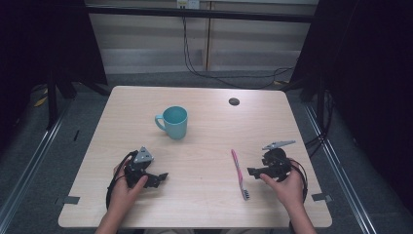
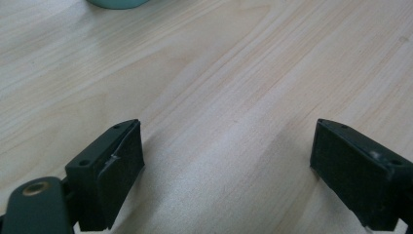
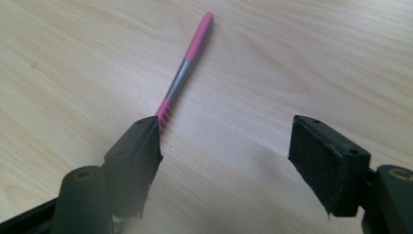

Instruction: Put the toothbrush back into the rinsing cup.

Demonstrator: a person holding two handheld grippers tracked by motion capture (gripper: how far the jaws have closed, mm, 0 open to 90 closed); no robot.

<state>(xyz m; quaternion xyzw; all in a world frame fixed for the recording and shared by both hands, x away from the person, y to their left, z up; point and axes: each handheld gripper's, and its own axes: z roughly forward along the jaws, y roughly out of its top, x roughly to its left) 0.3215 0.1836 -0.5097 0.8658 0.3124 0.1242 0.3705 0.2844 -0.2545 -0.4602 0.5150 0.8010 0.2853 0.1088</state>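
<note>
On the pale wood-grain table (image 1: 204,195) a slim pink-and-grey toothbrush (image 1: 238,173) lay flat, bristles toward me. My right gripper (image 1: 253,171) sat just beside it, matte black jaws spread with nothing between them; its own view put the brush past the left jaw. My left gripper (image 1: 163,176) was spread too. From above, I saw a teal mug (image 1: 173,122).

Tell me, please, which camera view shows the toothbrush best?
The high view: the whole toothbrush lies flat on the table, its bristle head towards the person, beside the right gripper. The right gripper view shows its pink and grey handle, its lower end hidden behind one jaw. The left gripper view looks elsewhere.
</note>
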